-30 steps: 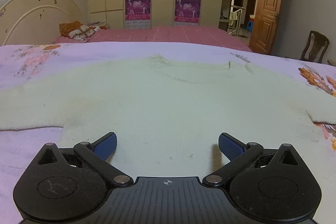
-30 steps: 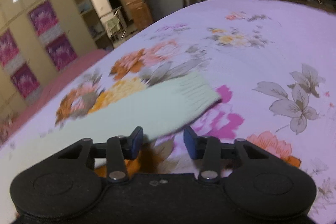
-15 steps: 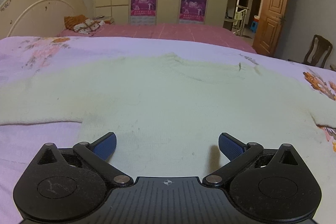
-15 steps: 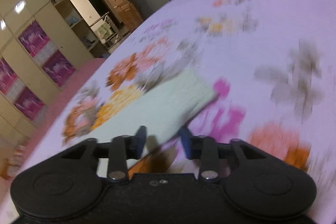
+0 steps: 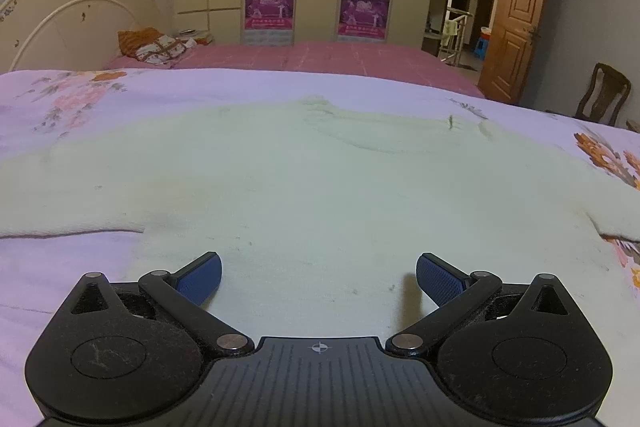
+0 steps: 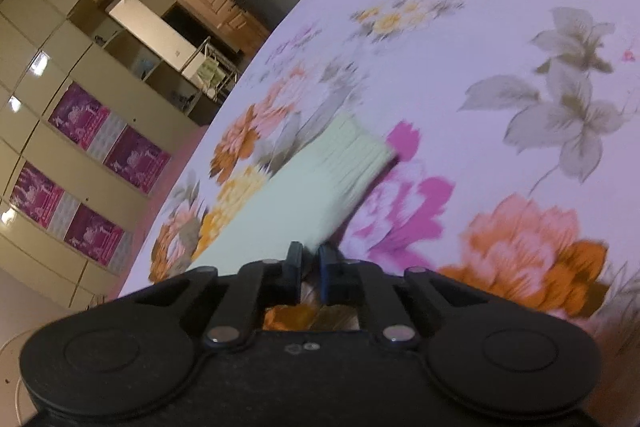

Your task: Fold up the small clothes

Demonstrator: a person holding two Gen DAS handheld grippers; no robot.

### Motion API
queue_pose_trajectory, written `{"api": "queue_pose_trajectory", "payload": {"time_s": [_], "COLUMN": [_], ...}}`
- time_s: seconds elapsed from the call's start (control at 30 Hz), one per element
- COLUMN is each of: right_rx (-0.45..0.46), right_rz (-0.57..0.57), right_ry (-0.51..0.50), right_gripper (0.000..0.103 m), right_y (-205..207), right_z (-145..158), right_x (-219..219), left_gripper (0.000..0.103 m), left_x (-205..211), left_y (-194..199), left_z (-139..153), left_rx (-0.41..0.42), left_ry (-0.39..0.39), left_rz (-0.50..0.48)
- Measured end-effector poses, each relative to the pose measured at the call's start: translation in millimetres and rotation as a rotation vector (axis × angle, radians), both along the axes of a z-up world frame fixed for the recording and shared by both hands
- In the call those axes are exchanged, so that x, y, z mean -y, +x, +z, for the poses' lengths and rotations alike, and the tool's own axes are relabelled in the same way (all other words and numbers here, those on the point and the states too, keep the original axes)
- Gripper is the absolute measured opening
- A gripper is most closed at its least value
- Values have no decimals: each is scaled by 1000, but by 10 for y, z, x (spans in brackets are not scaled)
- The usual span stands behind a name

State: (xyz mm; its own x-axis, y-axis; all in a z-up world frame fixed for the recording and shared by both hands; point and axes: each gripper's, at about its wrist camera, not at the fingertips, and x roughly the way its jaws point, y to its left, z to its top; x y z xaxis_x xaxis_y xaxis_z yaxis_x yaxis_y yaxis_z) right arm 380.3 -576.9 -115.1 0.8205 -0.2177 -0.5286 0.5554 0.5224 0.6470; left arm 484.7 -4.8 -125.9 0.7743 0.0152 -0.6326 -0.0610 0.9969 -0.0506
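While the pale cream sweater [image 5: 320,187] lies spread flat on the floral bedsheet [image 5: 60,283], I see its body running away from me toward the collar at the far edge, and its sleeves stretching out to left and right, so the long axis runs across the bed. My left gripper [image 5: 318,273] hovers over the hem with its blue pads wide apart and nothing between them. It sits much as it did a second ago, though the view has tipped slightly, showing more of the left sleeve's lower edge. On the right side, my right gripper [image 6: 310,261] has rolled, so the room tilts, and its jaws, apart a second ago, have come nearly together at the lower edge of the right sleeve [image 6: 296,195]; whether they actually pinch cloth I cannot tell. That sleeve points diagonally up and to the right, ending in a ribbed cuff [image 6: 356,155]. The knit looks soft and fuzzy, the sheet smooth and printed with orange, pink and grey flowers.
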Motion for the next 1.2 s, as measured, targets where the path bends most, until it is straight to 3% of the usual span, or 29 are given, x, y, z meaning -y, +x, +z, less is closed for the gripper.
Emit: {"api": "queue_pose_trajectory", "payload": {"time_s": [0.13, 0.27, 0.4, 0.6, 0.77, 1.1, 1.2], "right_rx": [-9, -83, -90, -63, -30, -16, -47], "right_rz": [-29, -7, 63, 304, 545, 947, 1082], "right_ry": [-14, -145, -285, -430, -469, -498, -503], "right_gripper": [10, 4, 4, 4, 4, 4, 17], "right_y": [70, 228, 322, 650, 929, 1162, 1203], "right_z": [11, 123, 327, 592, 625, 366, 234], "right_x": [49, -68, -387, -1283, -2191, -3775, -4068], "left_gripper": [103, 103, 103, 103, 103, 103, 103], "left_x": [-95, -234, -366, -510, -694, -998, -999], "left_y": [-7, -33, -78, -188, -306, -444, -430], "left_z": [26, 61, 96, 154, 195, 175, 168], "left_rx": [3, -1, -2, 0, 0, -24, -24], "left_ry": [7, 12, 4, -7, -6, 7, 1], "left_rz": [9, 26, 44, 53, 89, 124, 122]}}
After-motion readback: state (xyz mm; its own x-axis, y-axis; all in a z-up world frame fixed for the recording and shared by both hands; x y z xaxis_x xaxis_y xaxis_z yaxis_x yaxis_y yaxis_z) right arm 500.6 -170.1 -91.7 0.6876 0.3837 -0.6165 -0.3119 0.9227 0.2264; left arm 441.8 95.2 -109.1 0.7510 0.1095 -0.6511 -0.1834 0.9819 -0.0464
